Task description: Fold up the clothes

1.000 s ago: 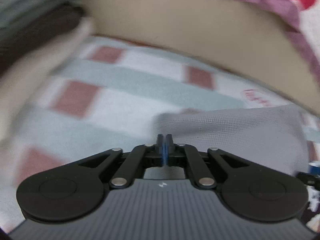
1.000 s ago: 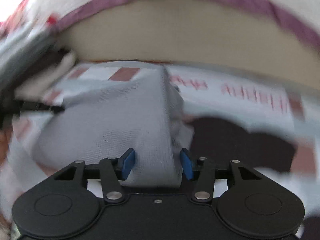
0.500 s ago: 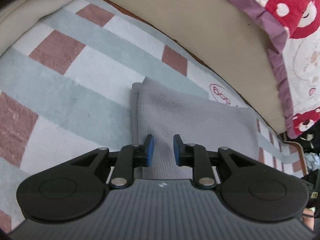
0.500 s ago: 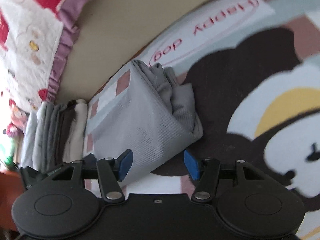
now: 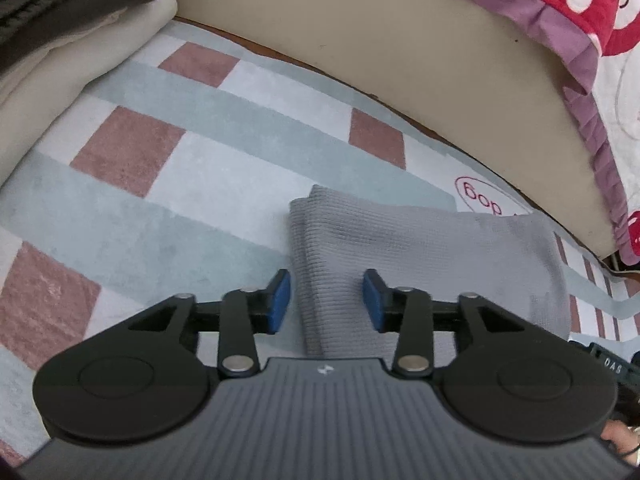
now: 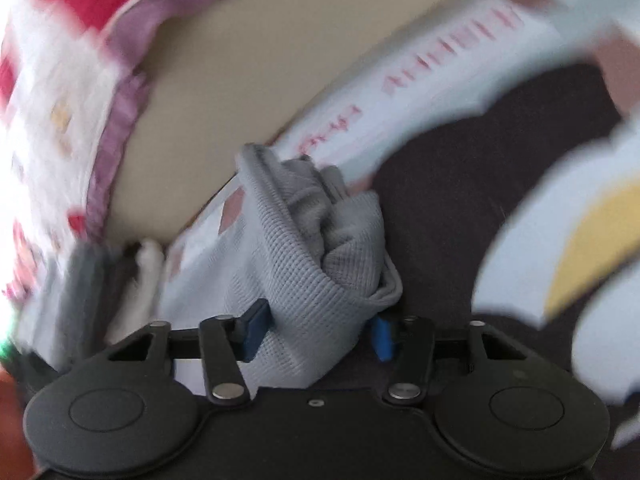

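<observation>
— Grey waffle-knit cloth, folded: where does it sit?

— The grey garment [image 5: 432, 256] lies flat on a rug [image 5: 168, 184] checked in pale blue, white and dusty red, right of centre in the left wrist view. Its folded edge runs down between the blue pads of the left gripper [image 5: 326, 300].

— Are those jaws on it?

— No. They are spreading, with a gap between each pad and the cloth; the fold lies between them, loose.

— Any containers?

— None that I can see. The nearest thing is a stack of folded clothes [image 5: 60, 20], dark, green-grey and cream, at the upper left of that view.

— What does the right wrist view add?

— It is blurred at the edges, but it shows the bundled end of the garment [image 6: 320, 264], with bunched layers and a hem loop, which the left view does not. The right gripper [image 6: 318, 332] has that end between its pads. Its jaws are closing; the left pad meets the cloth, the right pad is half hidden behind the fold, so I cannot tell whether it presses. A dark and yellow print on the rug [image 6: 460, 208] shows only there.

— And only the left view?

— A red-and-white quilt with a purple frill [image 5: 580, 20] at the upper right, sharp, above a beige bed side [image 5: 360, 40].

— Poses?

— Both tools tilt downward toward the rug; the right one is rolled, its scene slanting.
</observation>
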{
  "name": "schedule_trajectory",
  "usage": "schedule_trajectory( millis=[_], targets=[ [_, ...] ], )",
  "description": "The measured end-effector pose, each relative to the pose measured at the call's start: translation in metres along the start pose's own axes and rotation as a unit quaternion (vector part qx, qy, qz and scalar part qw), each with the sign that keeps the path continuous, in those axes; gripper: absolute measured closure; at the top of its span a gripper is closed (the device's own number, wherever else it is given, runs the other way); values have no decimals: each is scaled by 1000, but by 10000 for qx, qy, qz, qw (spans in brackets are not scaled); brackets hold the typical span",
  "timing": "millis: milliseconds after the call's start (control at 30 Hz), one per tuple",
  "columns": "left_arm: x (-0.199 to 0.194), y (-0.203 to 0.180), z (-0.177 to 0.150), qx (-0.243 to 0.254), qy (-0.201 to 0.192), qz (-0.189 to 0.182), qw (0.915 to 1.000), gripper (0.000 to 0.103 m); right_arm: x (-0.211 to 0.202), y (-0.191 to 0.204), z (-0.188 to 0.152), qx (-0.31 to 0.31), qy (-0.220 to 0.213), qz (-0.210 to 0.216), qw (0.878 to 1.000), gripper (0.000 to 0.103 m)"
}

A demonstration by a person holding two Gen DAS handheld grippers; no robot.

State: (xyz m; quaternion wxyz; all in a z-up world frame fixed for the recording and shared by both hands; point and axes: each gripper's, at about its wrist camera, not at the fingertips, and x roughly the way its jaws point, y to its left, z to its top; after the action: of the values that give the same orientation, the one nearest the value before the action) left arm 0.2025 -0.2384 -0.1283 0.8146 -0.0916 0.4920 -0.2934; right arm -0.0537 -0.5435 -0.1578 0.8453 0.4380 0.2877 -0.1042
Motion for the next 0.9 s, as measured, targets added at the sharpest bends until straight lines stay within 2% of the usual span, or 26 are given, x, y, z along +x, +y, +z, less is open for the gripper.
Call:
schedule_trajectory(
  millis=[67,167,333,433,567,600,700,767,800,900],
  targets=[
    [1,3,0,-90,34,-44,9999,61,-3,10,-1,-518,-193,-105,9984,56],
    [-3,6,1,-227,6,-260,9994,61,-7,28,-1,-1239,-427,-366,9907,57],
    [-11,4,2,-388,-22,-552,9977,55,2,39,7,-2010,-449,-735,9758,58],
    [-12,7,2,-583,-12,-710,9958,54,2,31,19,-1556,-187,-695,9852,56],
    [-4,8,1,-705,97,-904,9934,48,-4,19,24,-940,92,-591,9938,47],
    [2,6,1,-592,149,-826,9947,45,-6,14,24,-797,137,-545,9952,45],
    [16,-8,2,-58,70,-51,9999,44,-4,-2,19,-192,141,-314,9992,39],
    [25,-11,5,131,76,64,9999,36,0,-13,16,246,77,-133,9996,35],
    [30,-12,6,224,80,116,9996,31,2,-14,15,270,-18,-67,9996,34],
    [39,-9,12,67,-44,-45,10000,20,14,-6,15,64,-218,-31,9997,28]
  ],
)
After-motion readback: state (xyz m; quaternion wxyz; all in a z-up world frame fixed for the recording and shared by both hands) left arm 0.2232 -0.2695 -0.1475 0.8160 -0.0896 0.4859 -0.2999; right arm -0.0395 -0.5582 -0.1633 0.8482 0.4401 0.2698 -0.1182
